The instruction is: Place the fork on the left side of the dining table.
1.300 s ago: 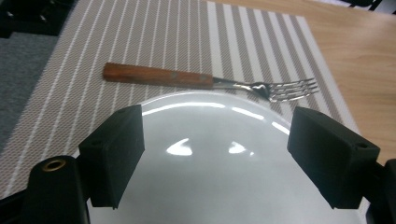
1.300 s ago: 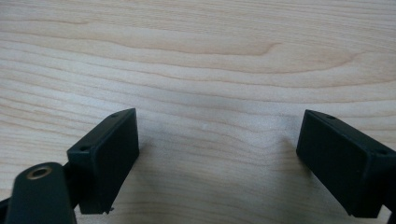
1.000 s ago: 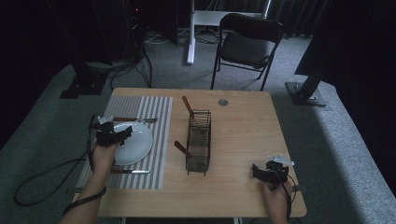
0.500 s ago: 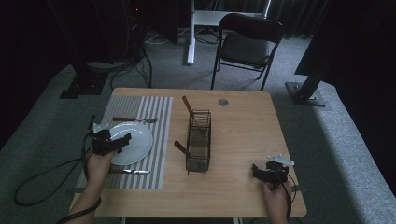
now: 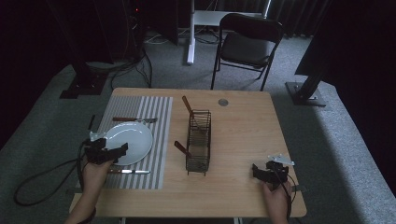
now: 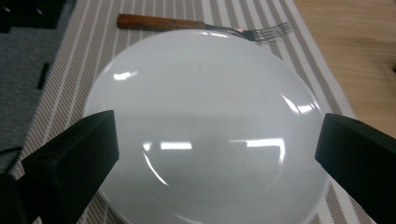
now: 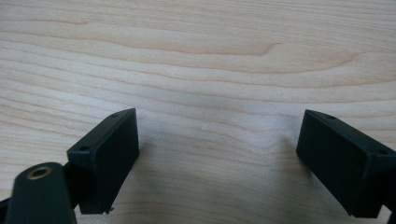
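Observation:
A white plate [image 5: 133, 140] lies on a striped placemat [image 5: 156, 112] at the table's left. My left gripper [image 5: 114, 150] hovers at the plate's near-left rim; its jaws have just been opening and now stand wide. In the left gripper view the plate [image 6: 205, 93] lies below and ahead of the left gripper [image 6: 217, 135], with no pad pressing on it. A wooden-handled fork [image 6: 187, 25] lies beyond the plate. My right gripper [image 5: 258, 170] rests open near the front right of the table. In its own view the right gripper [image 7: 219, 126] has only bare wood between its jaws.
A knife [image 5: 128, 171] lies on the mat near the front edge. A black wire caddy [image 5: 198, 140] stands mid-table with wooden-handled utensils [image 5: 187, 105] sticking out. A small round disc [image 5: 223, 101] sits at the back. A chair [image 5: 247, 42] stands behind the table.
The left gripper has drawn back from over the plate's left side toward the table's near edge, and its jaws have widened. The plate stays put. The right gripper has not moved.

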Demonstrator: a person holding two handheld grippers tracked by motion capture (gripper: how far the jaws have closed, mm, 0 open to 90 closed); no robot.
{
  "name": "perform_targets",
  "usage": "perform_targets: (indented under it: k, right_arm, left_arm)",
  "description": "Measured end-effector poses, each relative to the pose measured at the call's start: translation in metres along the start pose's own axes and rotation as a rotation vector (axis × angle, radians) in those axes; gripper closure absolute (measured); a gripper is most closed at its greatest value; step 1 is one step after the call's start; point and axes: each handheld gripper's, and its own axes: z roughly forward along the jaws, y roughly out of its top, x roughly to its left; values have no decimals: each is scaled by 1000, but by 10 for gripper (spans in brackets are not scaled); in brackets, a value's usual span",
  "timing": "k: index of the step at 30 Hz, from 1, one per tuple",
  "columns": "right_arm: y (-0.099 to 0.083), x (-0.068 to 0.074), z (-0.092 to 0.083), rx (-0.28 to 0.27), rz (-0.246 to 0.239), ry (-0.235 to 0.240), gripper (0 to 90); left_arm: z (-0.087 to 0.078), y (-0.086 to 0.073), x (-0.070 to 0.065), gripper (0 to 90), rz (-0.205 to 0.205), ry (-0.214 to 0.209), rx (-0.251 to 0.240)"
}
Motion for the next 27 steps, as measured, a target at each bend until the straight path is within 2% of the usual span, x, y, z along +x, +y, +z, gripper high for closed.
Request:
perform_targets:
  k: [3,5,8,9,14,18,23,27]
  right_arm:
    - [0,0,0,0,0,0,126]
    - [0,0,0,0,0,0,126]
    - [0,0,0,0,0,0,126]
    - [0,0,0,0,0,0,126]
    - [0,0,0,0,0,0,126]
    - [0,0,0,0,0,0,126]
    - [0,0,0,0,0,0,126]
    - [0,0,0,0,0,0,126]
  left_arm:
    - [-7,-3,-4,0,15,-4,-4]
    - [-11,-5,-5,0,10,-17,-13]
    - [-17,-8,-7,0,32,-5,-10]
    - [-19,-10,-8,0,31,11,-9]
    - [-24,-16,-8,0,36,14,-1]
    - [-29,-23,-8,0,30,-3,-3]
    - [-33,-31,-9,0,50,0,11]
    - [-38,-37,-8,0,38,-7,5]
